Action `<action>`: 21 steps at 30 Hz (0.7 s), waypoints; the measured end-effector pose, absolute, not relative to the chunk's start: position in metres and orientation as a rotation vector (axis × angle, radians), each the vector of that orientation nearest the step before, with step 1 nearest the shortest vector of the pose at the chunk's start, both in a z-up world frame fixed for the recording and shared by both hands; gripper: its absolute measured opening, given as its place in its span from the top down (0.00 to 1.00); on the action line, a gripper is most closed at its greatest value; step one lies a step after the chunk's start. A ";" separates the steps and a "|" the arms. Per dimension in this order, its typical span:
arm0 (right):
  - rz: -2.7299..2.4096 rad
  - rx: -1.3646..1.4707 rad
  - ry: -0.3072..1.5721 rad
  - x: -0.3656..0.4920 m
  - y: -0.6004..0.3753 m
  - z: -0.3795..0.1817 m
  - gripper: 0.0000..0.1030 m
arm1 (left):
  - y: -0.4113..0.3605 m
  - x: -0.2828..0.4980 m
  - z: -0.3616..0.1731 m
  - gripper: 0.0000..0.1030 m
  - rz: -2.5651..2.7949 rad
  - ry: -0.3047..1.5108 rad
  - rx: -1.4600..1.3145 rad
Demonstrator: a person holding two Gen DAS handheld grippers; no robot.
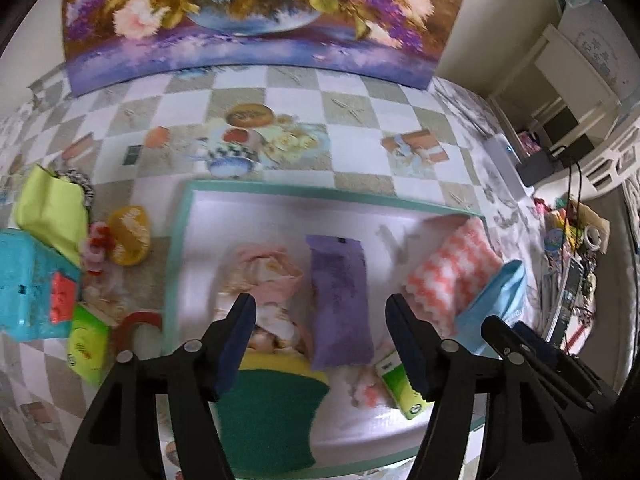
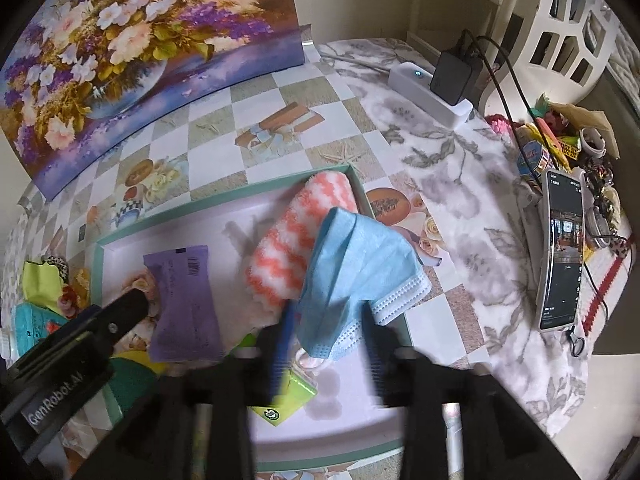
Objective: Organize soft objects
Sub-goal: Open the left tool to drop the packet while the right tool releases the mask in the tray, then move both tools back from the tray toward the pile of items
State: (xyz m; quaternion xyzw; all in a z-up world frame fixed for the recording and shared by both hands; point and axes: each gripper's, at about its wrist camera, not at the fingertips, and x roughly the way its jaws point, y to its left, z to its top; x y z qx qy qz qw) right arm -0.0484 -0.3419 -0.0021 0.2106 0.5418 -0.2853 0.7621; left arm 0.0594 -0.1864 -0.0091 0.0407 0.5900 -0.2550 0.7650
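Hanging right at the right gripper (image 2: 328, 344), the blue face mask (image 2: 356, 264) droops over the tray (image 2: 224, 208) edge beside the striped cloth (image 2: 296, 240) — jaws look spread, though blur means I can't tell for sure. Left gripper (image 1: 320, 320) gapes empty, farther off.

Legible text: "GenRobot.AI", white lettering on black body of left tongs (image 2: 134, 304) | purple pack (image 2: 185, 304): barcode, print too blurred to read | phone (image 2: 560, 252) screen: text too small to read
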 end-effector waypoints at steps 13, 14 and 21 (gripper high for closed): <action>-0.616 0.387 1.203 -0.040 -0.332 -0.005 0.22 | -0.157 0.075 -0.019 0.05 -0.374 1.248 0.103; -0.616 0.380 1.207 -0.040 -0.331 -0.006 0.22 | -0.156 0.076 -0.020 0.05 -0.367 1.248 0.106; -0.617 0.363 1.202 -0.039 -0.329 -0.003 0.22 | -0.152 0.076 -0.020 0.05 -0.363 1.261 0.121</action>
